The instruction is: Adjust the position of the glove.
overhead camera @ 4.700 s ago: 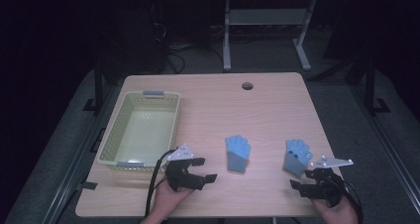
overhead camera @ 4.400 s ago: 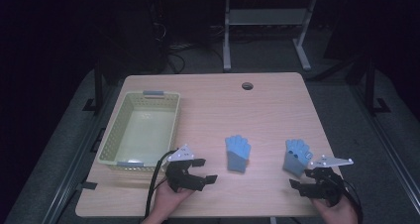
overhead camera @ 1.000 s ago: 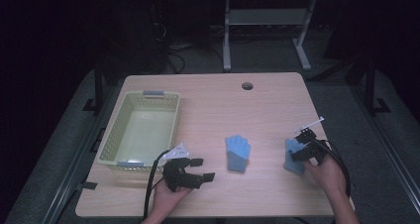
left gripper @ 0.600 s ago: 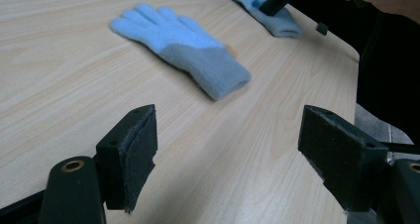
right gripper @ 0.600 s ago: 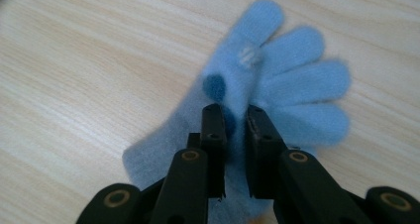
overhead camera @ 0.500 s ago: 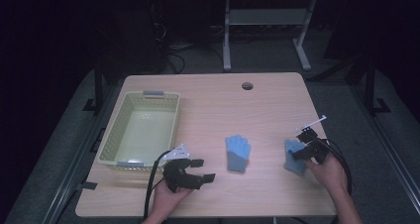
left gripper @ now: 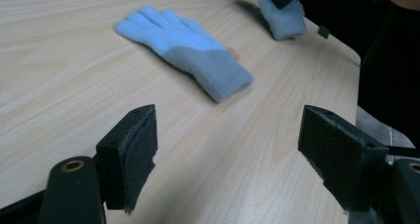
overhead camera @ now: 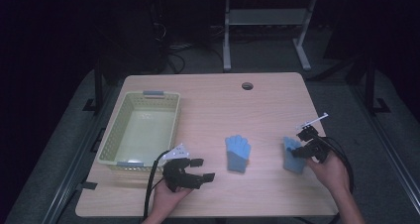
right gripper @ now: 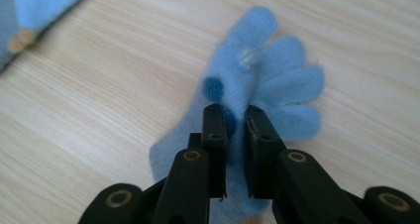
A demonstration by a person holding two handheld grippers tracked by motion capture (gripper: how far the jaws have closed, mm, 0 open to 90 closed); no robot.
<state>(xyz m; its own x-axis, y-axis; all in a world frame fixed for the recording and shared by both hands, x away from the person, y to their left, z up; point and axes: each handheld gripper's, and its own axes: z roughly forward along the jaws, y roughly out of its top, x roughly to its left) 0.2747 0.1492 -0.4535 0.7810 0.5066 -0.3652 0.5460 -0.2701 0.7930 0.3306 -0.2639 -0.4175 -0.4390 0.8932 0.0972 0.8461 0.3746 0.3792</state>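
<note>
High view: your right gripper (overhead camera: 300,148) sits near the table's right edge, jaws down on the right-hand fuzzy light-blue knitted glove (overhead camera: 293,157), which lies flat on the pale wood-grain table (overhead camera: 213,100). A second fuzzy light-blue knitted glove (overhead camera: 237,152) lies well to the left of it, near the middle of the near half, fingers pointing to the far side. Your left gripper (overhead camera: 197,173) rests close to the near edge, just beside the near right corner of the pale yellow-green latticed plastic basket (overhead camera: 111,137), which stands on the left half of the table.

Left gripper view: your jaws stand wide apart with nothing but bare tabletop between them. The middle glove (left gripper: 185,48) lies ahead, apart from the pads, its greyer cuff toward you. Farther off, at the top right, the other glove (left gripper: 285,18) lies with a black jaw on it.

Right gripper view: your jaws have just been closing and now stand together, pinching a raised fold of the right-hand glove (right gripper: 270,92) between the pads. The glove's fingers fan out beyond the tips; its cuff end runs beneath the jaws. An edge of the middle glove (right gripper: 34,11) shows at the top left.
</note>
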